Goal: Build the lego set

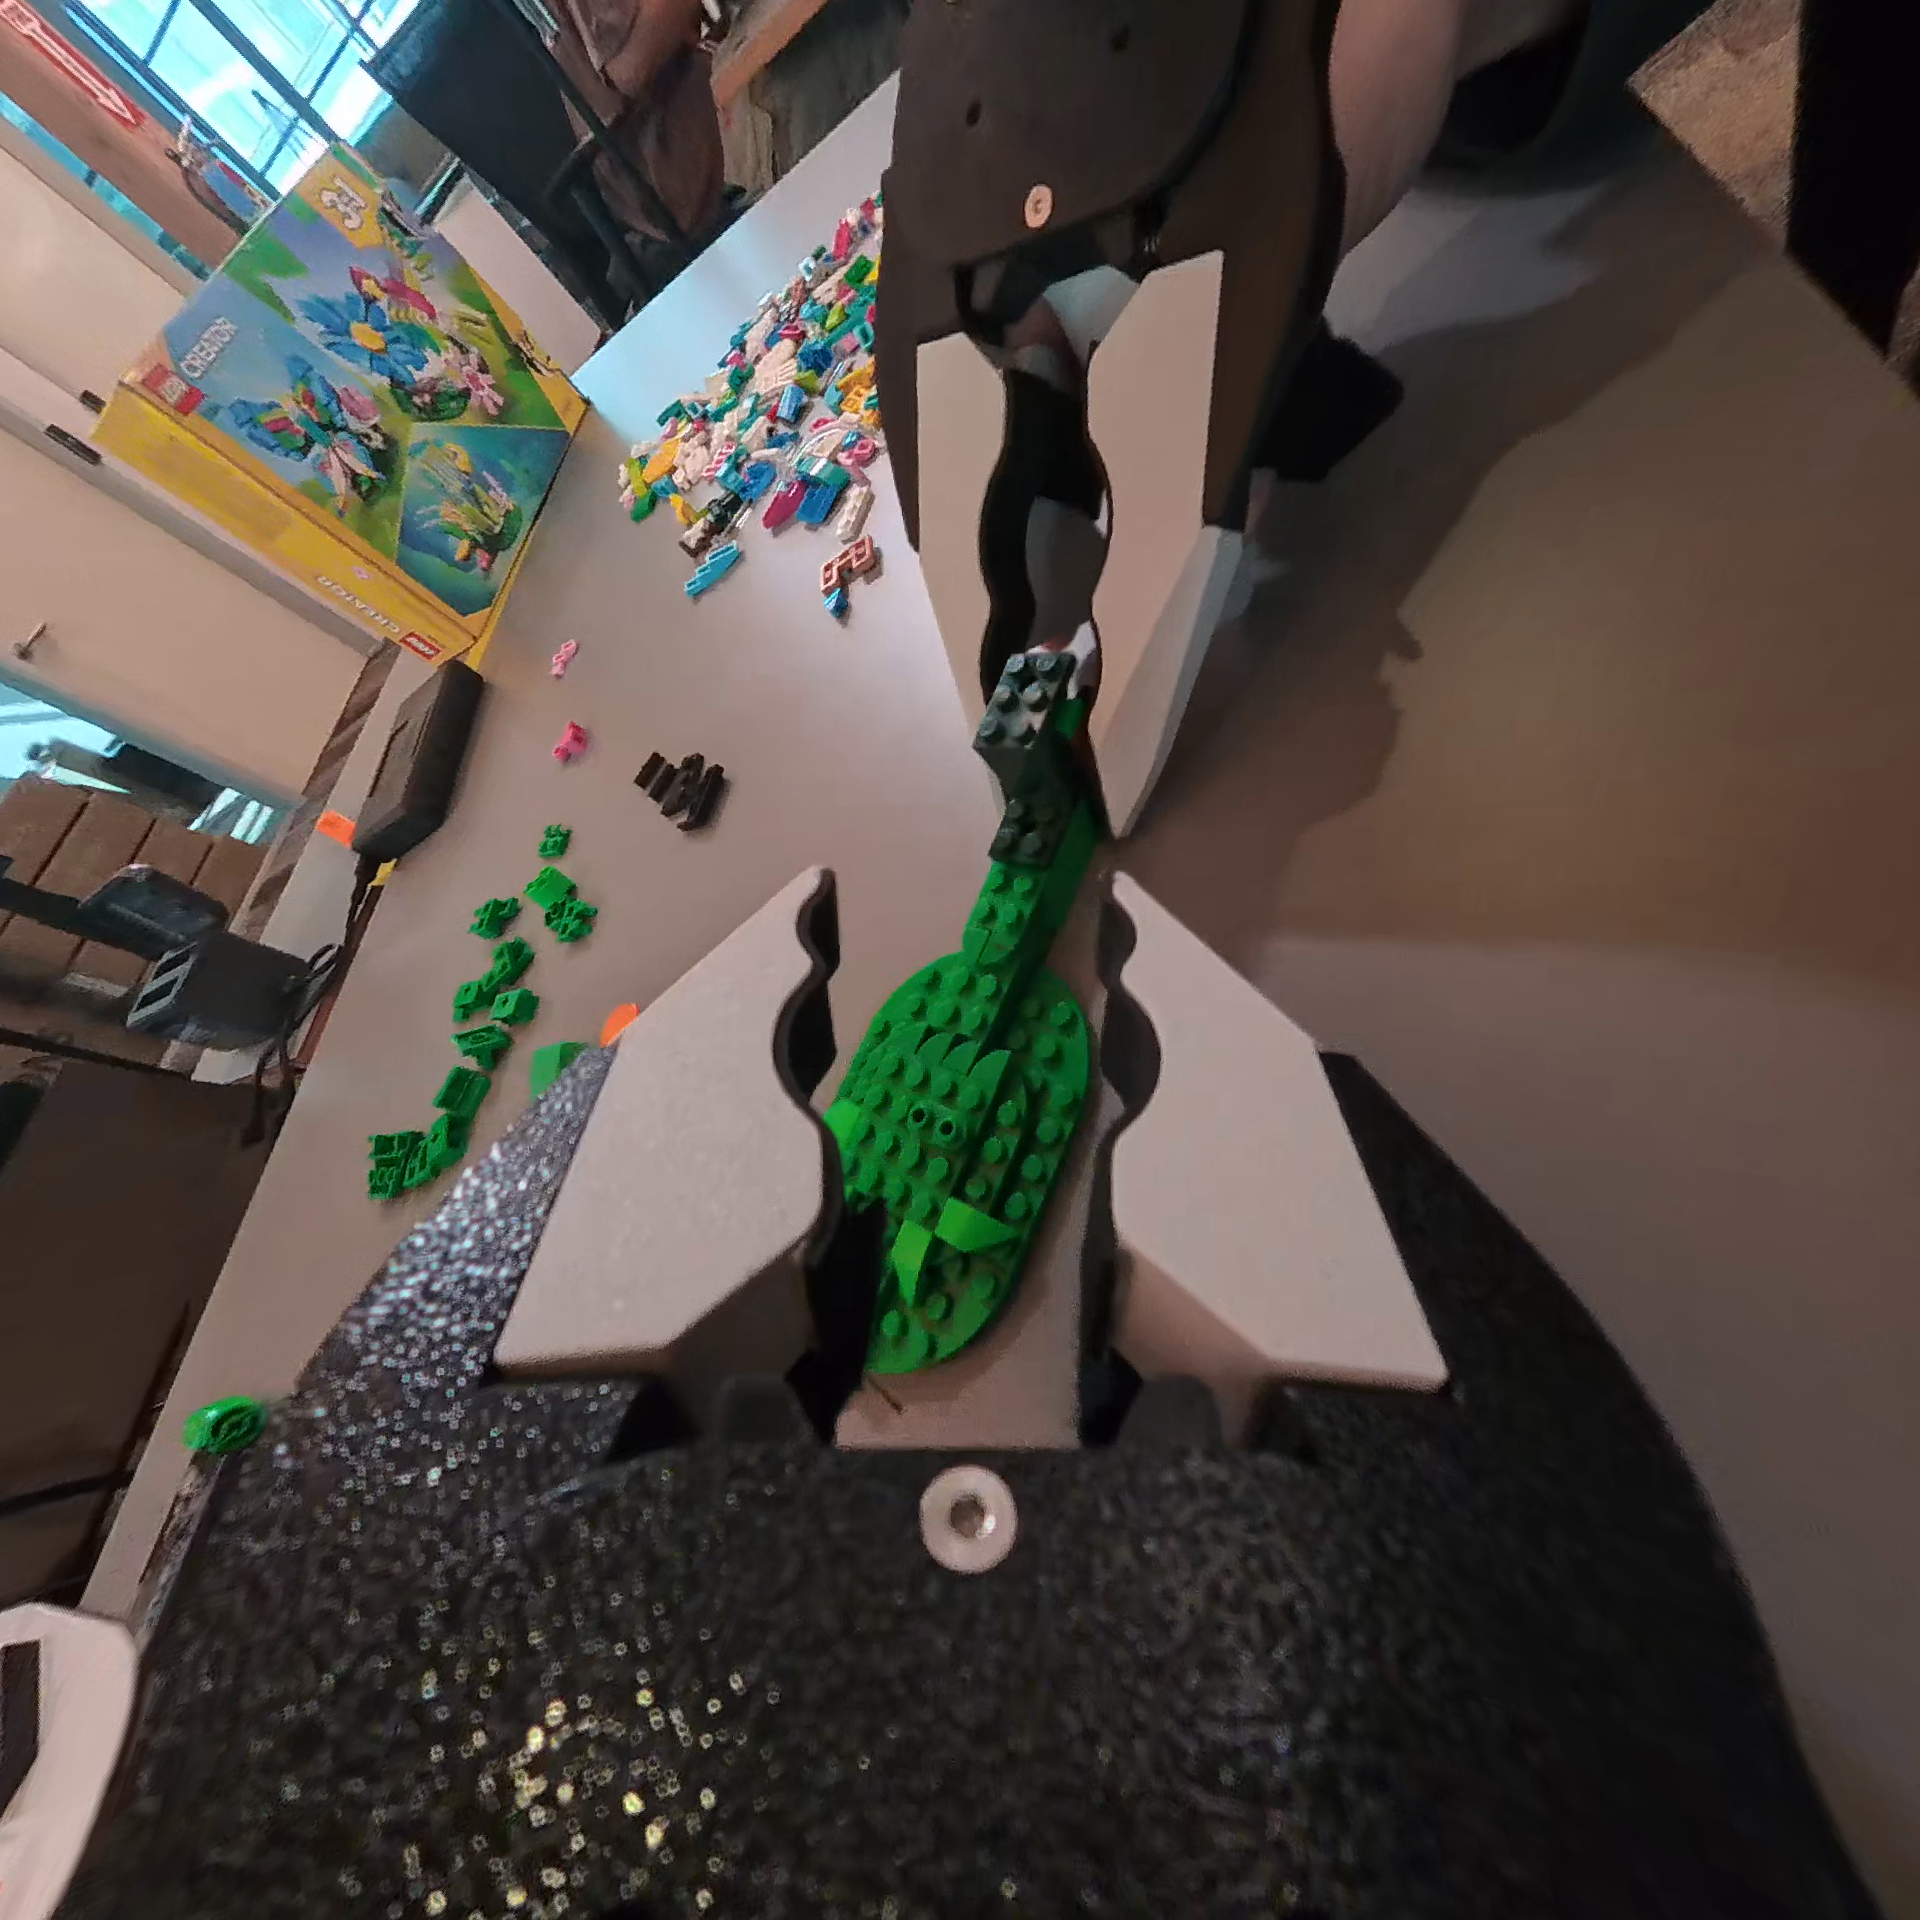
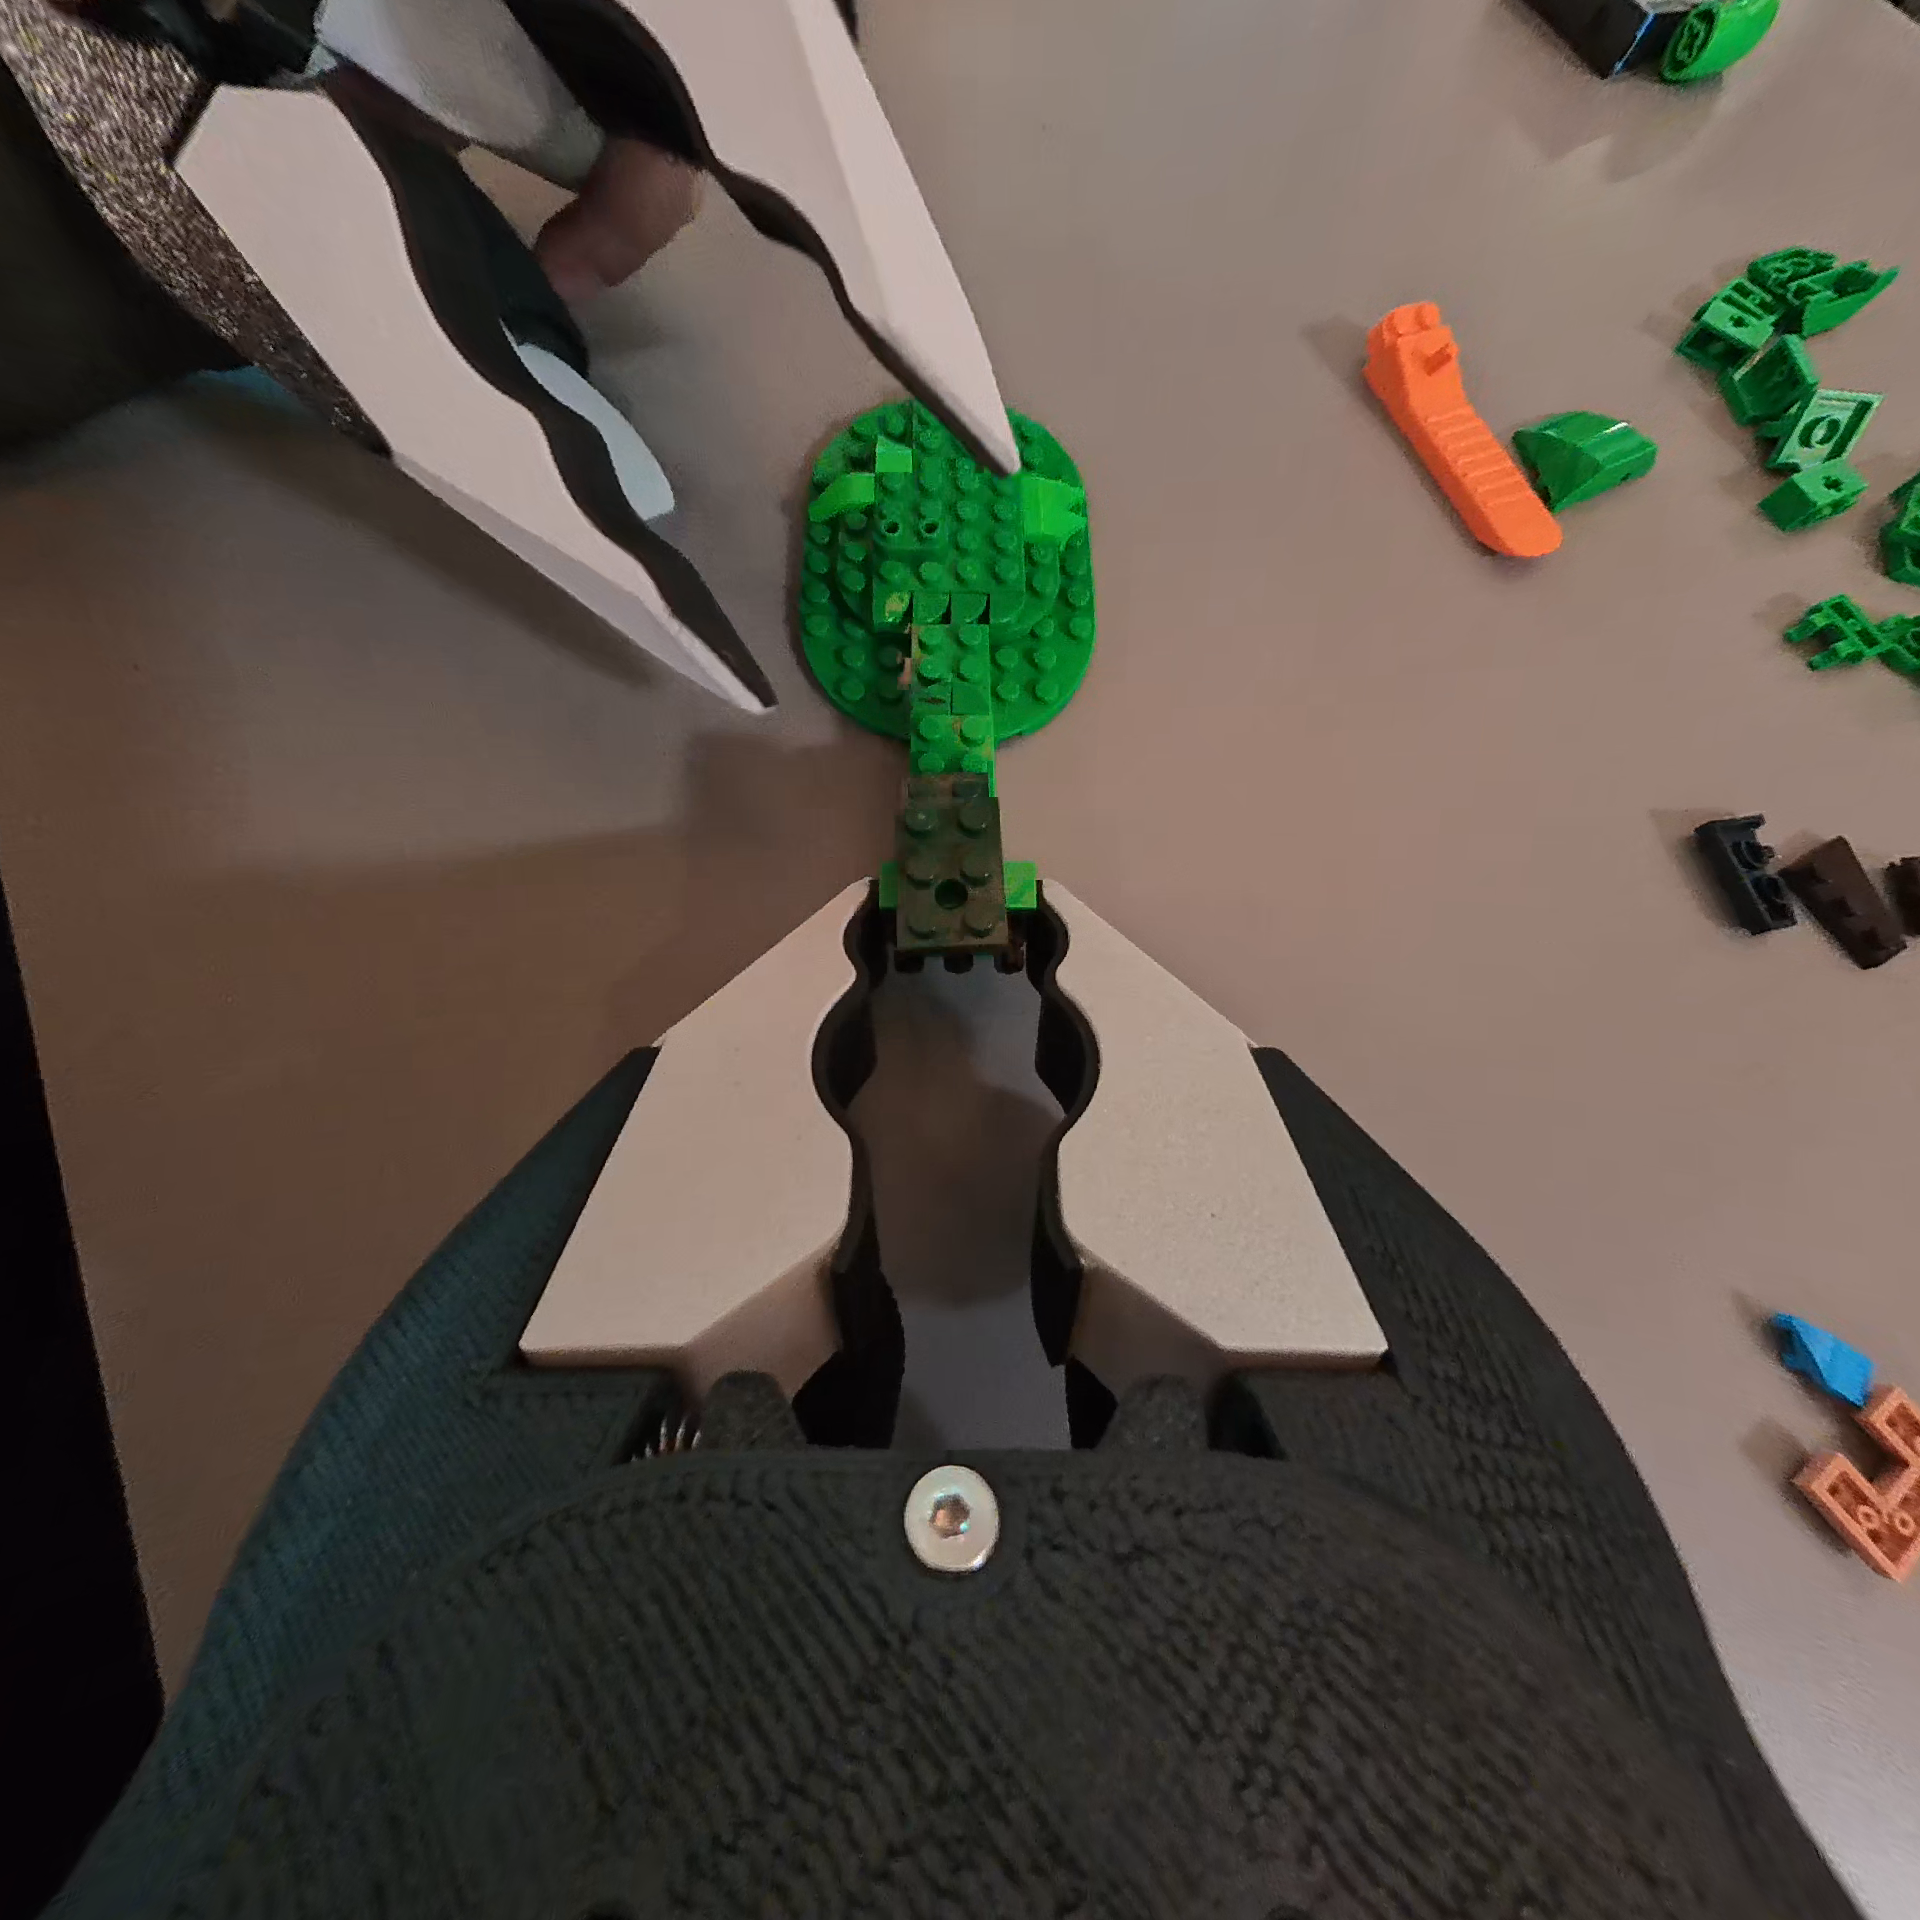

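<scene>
Daylight enters through the window (image 1: 208, 62). Soft shadows fall across the surface (image 2: 1247, 727). Wide-angle edges bend and blur

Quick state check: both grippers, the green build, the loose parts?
Left gripper: open, fingers astride the oval base.
Right gripper: shut on the stem's dark green top.
Green base with stem: flat on table.
Orange brick separator: lying unused.
Lego box: propped up at the table's far end.

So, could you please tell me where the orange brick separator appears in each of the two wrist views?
Left wrist view: only an orange tip peeks out left of the left gripper's finger.
Right wrist view: the orange brick separator lies upper right, beside a green piece.
Shared landmark: the green oval base.
</scene>
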{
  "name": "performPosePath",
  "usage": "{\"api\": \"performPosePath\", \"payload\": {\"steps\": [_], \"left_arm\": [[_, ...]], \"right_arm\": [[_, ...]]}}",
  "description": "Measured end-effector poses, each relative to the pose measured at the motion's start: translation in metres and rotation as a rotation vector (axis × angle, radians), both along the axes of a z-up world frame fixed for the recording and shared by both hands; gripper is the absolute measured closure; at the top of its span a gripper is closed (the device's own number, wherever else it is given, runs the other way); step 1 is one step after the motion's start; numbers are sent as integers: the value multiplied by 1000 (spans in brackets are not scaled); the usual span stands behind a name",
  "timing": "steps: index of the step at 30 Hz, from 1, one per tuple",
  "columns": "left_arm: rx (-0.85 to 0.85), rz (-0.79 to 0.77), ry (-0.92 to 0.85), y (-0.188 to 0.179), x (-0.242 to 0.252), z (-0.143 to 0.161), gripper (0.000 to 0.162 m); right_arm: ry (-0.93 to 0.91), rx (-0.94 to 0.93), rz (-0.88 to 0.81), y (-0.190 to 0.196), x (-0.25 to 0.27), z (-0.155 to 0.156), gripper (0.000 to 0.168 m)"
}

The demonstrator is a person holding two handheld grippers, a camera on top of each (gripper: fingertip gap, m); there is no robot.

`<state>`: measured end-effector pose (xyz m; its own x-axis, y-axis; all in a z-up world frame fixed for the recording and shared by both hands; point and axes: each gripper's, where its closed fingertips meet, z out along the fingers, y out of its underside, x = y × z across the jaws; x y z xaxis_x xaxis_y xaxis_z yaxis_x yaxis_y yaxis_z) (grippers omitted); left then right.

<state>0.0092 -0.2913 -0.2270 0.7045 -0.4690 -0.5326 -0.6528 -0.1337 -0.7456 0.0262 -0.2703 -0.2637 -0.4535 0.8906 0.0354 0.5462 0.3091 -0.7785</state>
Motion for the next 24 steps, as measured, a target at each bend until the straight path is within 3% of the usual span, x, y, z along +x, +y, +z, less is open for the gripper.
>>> {"api": "performPosePath", "payload": {"steps": [7,12,21,24], "left_arm": [[89,115,81,-21,-19,13,109],[237,120,178,-45,-22,41,118],[-27,97,308,-37,-10,-12,91],[-37,123,346,-23,-4,-14,92]], "right_arm": [[4,-28,-1,1,0,2,143],[11,-47,1,0,0,5,144],[24,-78,4,-2,0,8,143],[32,-102,2,-4,0,11,143]]}}
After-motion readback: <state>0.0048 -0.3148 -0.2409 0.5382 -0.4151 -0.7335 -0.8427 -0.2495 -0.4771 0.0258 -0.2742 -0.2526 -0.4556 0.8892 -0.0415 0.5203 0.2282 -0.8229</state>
